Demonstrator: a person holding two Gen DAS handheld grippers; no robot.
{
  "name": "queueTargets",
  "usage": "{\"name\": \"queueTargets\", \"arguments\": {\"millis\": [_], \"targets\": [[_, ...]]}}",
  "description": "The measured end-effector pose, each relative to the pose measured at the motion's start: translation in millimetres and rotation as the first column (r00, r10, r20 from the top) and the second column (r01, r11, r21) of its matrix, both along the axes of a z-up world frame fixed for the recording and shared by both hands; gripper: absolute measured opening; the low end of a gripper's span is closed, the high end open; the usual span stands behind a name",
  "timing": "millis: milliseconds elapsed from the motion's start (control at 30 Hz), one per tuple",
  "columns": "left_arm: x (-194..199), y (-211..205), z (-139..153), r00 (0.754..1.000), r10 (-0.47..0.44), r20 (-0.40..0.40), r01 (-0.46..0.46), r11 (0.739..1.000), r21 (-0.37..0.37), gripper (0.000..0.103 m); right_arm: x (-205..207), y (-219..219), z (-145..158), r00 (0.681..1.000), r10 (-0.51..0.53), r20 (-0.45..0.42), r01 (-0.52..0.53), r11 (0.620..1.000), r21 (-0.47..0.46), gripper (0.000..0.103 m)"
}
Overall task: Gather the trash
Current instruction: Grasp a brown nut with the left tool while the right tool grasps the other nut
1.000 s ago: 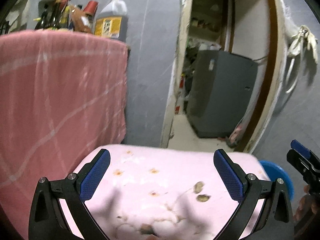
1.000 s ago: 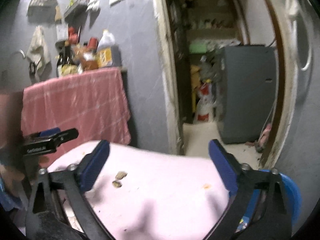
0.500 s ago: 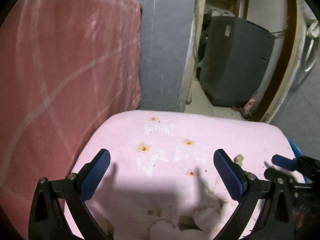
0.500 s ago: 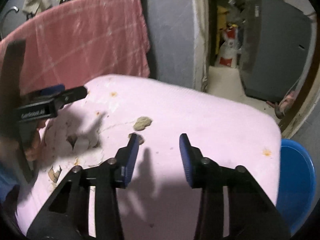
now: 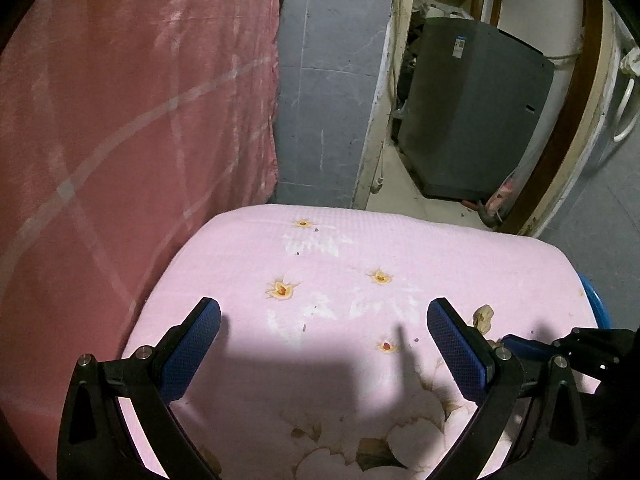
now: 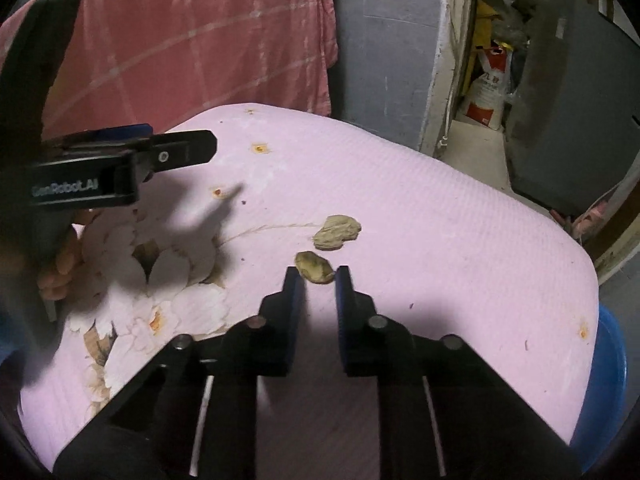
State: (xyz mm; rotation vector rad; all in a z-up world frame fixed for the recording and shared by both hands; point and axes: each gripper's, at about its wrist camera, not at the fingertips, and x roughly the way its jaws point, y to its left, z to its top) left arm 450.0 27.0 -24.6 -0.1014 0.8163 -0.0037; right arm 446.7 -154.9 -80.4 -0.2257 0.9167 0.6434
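Two brown scraps lie on the pink flowered cloth (image 6: 440,240). The nearer scrap (image 6: 315,267) sits between the fingertips of my right gripper (image 6: 319,280), whose jaws are closing and stand narrow, pads against its near end. The larger scrap (image 6: 336,232) lies just beyond, untouched. My left gripper (image 5: 324,312) hangs wide open over the cloth (image 5: 360,248) with nothing between its fingers; in the right wrist view it shows side-on at the left (image 6: 176,152). From the left wrist view, one scrap (image 5: 483,314) peeks past the right finger, next to the right gripper (image 5: 520,344).
A blue tub (image 6: 612,360) stands low beside the cloth's right edge. A red-pink checked cloth (image 5: 120,120) hangs at the left. Behind are a grey wall and a doorway with a grey appliance (image 5: 472,112) and a white sack (image 6: 488,96).
The right gripper dropped and tilted down toward the scraps while its jaws went from wide open to nearly shut around the nearer one. The left gripper tilted down a little, then held still, open.
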Motion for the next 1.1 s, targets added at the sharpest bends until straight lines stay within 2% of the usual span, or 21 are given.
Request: {"name": "queueTargets", "arguments": {"millis": [100,333,700,867,1000,1067,1100], "targets": [[2,0,-1,1.000,-0.003,-0.008,0.003,1.000,-0.009,0.101,2,-2,1,1.000,-0.005,-0.004,0.005,1.000,0.016,0.003],[4,-6,-1,0.999,-0.033,-0.016,0.033,0.999,-0.024,0.101,0,-20,10,0.999,-0.046,0.007,0.045,0.997,0.060,0.002],[8,-38,-4,0.986,-0.164,-0.038,0.163,0.986,-0.026,0.101,1,-81,19,0.977,-0.215,0.006,0.213,0.970,0.117,0.001],[11,-65,-6,0.971,-0.233,-0.054,0.234,0.972,0.017,0.100,-3,-102,25,0.962,-0.272,0.028,0.266,0.954,0.137,0.001],[16,-86,-8,0.958,-0.275,-0.075,0.279,0.960,0.041,0.092,-4,-112,25,0.955,-0.297,0.029,0.288,0.942,0.171,0.001],[19,-93,-10,0.950,-0.298,-0.088,0.303,0.952,0.039,0.078,-5,-116,28,0.952,-0.304,0.038,0.291,0.937,0.190,0.001],[21,-98,-12,0.944,-0.313,-0.099,0.318,0.947,0.038,0.075,-6,-117,28,0.952,-0.304,0.041,0.291,0.936,0.198,0.001]]}}
